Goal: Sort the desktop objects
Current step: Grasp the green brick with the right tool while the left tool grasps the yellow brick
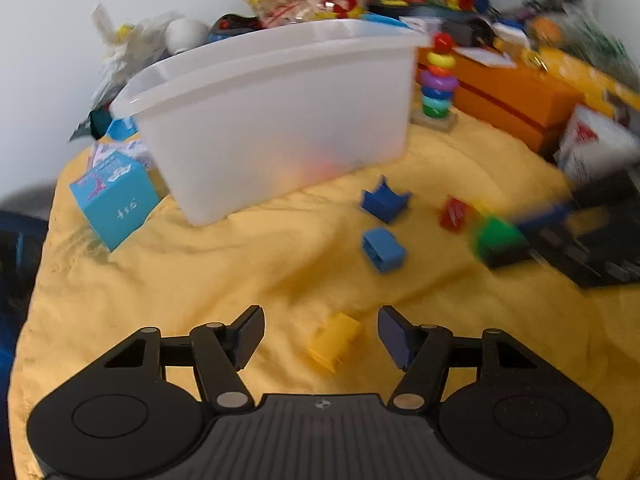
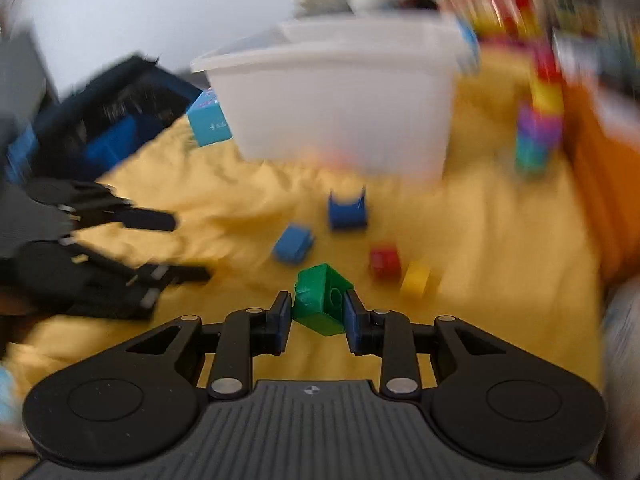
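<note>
1. Your right gripper (image 2: 318, 316) is closed on the green block (image 2: 322, 300): both pads press its sides, and it sits tilted between them. Whether it is clear of the yellow cloth (image 2: 500, 240) I cannot tell through the blur.

2. Your left gripper (image 1: 321, 334) is wide open and holds nothing. A yellow block (image 1: 334, 340) lies on the cloth between its fingers but touches neither pad.

3. The white bin (image 2: 344, 108) stands at the far side of the cloth, in the middle of both views. A faint reddish shape shows through its near wall; what it is cannot be made out.

4. Loose on the cloth between you and the bin lie a dark blue block (image 2: 347, 210), a light blue block (image 2: 293, 243), a red block (image 2: 384, 262) and a second yellow block (image 2: 417, 278) just right of the red one.

5. My reading is that you are in the carry step for the green block, with most of the sorting left to do.

6. The next move calls for lifting the green block high enough to clear the bin's near rim, carrying it forward over the opening, and only then letting the jaws part. The tilted grip looks a little insecure, so keep the squeeze steady.

7. Your left gripper is well placed for the yellow block: lower it, centre the block between the pads, then close.

8. Mind the ring stacker toy (image 1: 438, 76) beside the bin's right end when swinging in.
</note>
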Motion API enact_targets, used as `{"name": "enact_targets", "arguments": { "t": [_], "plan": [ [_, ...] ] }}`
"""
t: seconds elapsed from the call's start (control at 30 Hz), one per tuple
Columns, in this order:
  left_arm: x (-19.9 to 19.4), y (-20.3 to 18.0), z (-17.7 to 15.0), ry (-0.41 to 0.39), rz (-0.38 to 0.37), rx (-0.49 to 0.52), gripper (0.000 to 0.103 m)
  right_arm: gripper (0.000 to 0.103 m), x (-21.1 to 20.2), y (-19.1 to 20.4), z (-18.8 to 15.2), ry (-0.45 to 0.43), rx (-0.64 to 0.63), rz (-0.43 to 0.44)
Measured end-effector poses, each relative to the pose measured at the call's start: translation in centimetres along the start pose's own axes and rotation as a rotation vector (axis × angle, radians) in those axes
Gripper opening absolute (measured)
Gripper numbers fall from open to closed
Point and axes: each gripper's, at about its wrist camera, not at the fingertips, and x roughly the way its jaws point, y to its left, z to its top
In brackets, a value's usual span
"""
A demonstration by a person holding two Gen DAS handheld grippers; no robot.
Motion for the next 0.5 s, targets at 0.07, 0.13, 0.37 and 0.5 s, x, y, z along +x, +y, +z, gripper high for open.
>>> {"name": "enact_targets", "arguments": {
  "t": [0.07,0.13,0.37,0.5],
  "plan": [
    [0.3,1.4,0.4,0.002,-0.032,-0.044,0.066,0.031,0.0,-2.4,-1.2,0.056,0.211,0.141],
    [0.8,2.2,0.3,0.001,-0.097,-0.063,0.066,0.031,1.0,-4.4,-2.9,0.122,0.398,0.294],
    [1.5,0.5,-1.8,0.052,-0.165,-0.025,0.033,0.043,0.7,-5.3,-5.3,0.105,0.463,0.284],
    [-0.3,-1.9,-2.6,-0.011,-0.139,0.049,0.034,0.045,-0.4,-4.7,-5.0,0.081,0.355,0.179]
  ]
}}
